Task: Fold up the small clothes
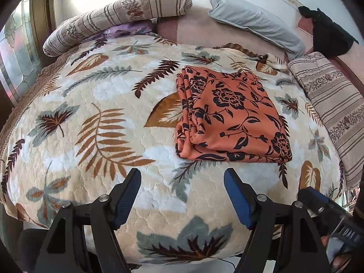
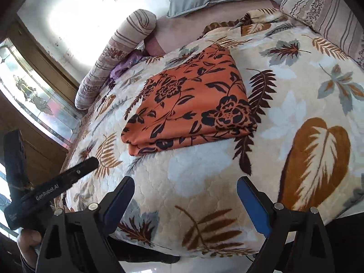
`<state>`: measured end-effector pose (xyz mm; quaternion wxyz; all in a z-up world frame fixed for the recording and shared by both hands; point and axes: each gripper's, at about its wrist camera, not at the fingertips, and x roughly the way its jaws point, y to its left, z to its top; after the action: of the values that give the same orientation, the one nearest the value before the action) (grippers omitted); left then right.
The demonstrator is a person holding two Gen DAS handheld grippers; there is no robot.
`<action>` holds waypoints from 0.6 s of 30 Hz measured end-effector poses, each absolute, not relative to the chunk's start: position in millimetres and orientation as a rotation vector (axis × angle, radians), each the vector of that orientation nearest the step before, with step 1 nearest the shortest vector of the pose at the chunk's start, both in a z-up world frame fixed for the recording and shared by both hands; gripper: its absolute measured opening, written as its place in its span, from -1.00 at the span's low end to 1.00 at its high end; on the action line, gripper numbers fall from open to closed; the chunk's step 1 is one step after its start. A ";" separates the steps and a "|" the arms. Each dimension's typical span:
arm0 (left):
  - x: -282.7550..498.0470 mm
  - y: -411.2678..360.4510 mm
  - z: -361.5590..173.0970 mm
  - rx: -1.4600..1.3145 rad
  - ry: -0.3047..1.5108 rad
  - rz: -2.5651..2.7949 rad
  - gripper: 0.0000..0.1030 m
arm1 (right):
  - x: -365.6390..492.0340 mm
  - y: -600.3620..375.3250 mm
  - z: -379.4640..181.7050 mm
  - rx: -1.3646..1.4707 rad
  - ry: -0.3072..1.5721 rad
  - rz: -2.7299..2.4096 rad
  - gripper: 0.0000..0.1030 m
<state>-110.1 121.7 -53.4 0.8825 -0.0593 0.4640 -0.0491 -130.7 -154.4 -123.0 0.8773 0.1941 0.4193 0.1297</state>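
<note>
The orange floral garment (image 1: 229,116) lies folded into a thick rectangle on the bed, on top of the leaf-print blanket (image 1: 95,104). It sits toward the head end of the blanket, nearer to the side where the striped cushion (image 1: 334,104) lies along the bed's edge, and it does not touch that cushion. Its stacked folded edges show on the side that faces the striped bolster (image 1: 113,16) at the far corner. A grey pillow (image 1: 252,18) rests near the head of the bed, and a black cloth (image 1: 327,31) hangs at the far corner beside it.

The left gripper (image 1: 182,195) hangs above the foot edge of the blanket, its blue pads spread apart with nothing between them, well apart from the garment. The right gripper (image 2: 185,202) is also above the foot edge, its jaws released and empty; the garment lies ahead of it, untouched. In the right wrist view the left gripper's body appears at the lower left, held in a hand (image 2: 28,241)
</note>
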 end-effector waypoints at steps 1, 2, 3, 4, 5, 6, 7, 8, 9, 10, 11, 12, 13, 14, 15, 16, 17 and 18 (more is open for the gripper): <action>-102.5 122.7 -55.1 -0.153 0.973 -0.111 0.48 | -127.5 -161.6 -120.5 0.429 0.867 0.264 0.81; -91.2 126.5 -57.8 -0.194 0.984 -0.124 0.48 | -124.2 -168.3 -118.5 0.451 0.861 0.256 0.81; -77.2 130.2 -60.8 -0.240 0.997 -0.134 0.48 | -121.1 -174.8 -117.4 0.467 0.855 0.249 0.81; -62.3 133.3 -64.6 -0.285 1.012 -0.148 0.48 | -118.6 -179.4 -115.6 0.476 0.851 0.241 0.81; -45.9 135.3 -67.7 -0.322 1.036 -0.157 0.47 | -116.4 -182.9 -114.9 0.480 0.850 0.238 0.81; -30.3 135.2 -70.3 -0.360 1.056 -0.181 0.47 | -113.9 -185.7 -115.0 0.481 0.850 0.236 0.81; -16.0 134.5 -73.0 -0.394 1.069 -0.211 0.47 | -111.7 -188.3 -115.6 0.483 0.848 0.235 0.81; -2.9 132.3 -75.4 -0.408 1.083 -0.232 0.47 | -109.5 -190.5 -116.4 0.485 0.845 0.234 0.81; 8.2 129.5 -78.5 -0.417 1.097 -0.248 0.47 | -106.9 -192.4 -117.8 0.490 0.843 0.233 0.81; 16.6 127.2 -83.2 -0.430 1.112 -0.256 0.47 | -103.0 -195.3 -119.6 0.498 0.844 0.230 0.81; 23.6 125.5 -90.9 -0.439 1.137 -0.260 0.41 | -100.4 -196.9 -121.3 0.507 0.842 0.228 0.81; 28.8 124.4 -101.6 -0.438 1.172 -0.261 -0.18 | -96.8 -199.6 -122.3 0.515 0.838 0.229 0.81; 32.6 123.0 -117.3 -0.412 1.237 -0.243 -0.66 | -92.6 -201.5 -124.2 0.520 0.837 0.229 0.81; 31.5 127.1 -131.0 -0.441 1.258 -0.239 -0.64 | -88.2 -202.5 -127.0 0.523 0.843 0.227 0.81; 27.0 132.4 -136.2 -0.481 1.234 -0.254 -0.64 | -83.5 -203.8 -130.3 0.528 0.851 0.232 0.81; 22.1 134.8 -135.3 -0.491 1.214 -0.266 -0.65 | -80.3 -204.2 -132.9 0.533 0.854 0.239 0.81; 17.5 134.5 -132.6 -0.483 1.202 -0.266 -0.65 | -76.5 -204.7 -135.3 0.537 0.860 0.246 0.81; 13.7 131.3 -128.5 -0.453 1.189 -0.263 -0.65 | -73.3 -205.3 -136.8 0.540 0.862 0.251 0.81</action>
<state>13.7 131.3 -128.5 0.7963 -0.2107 0.5536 -0.1227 -73.3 -205.3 -136.8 0.8660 0.2578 0.4114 0.1200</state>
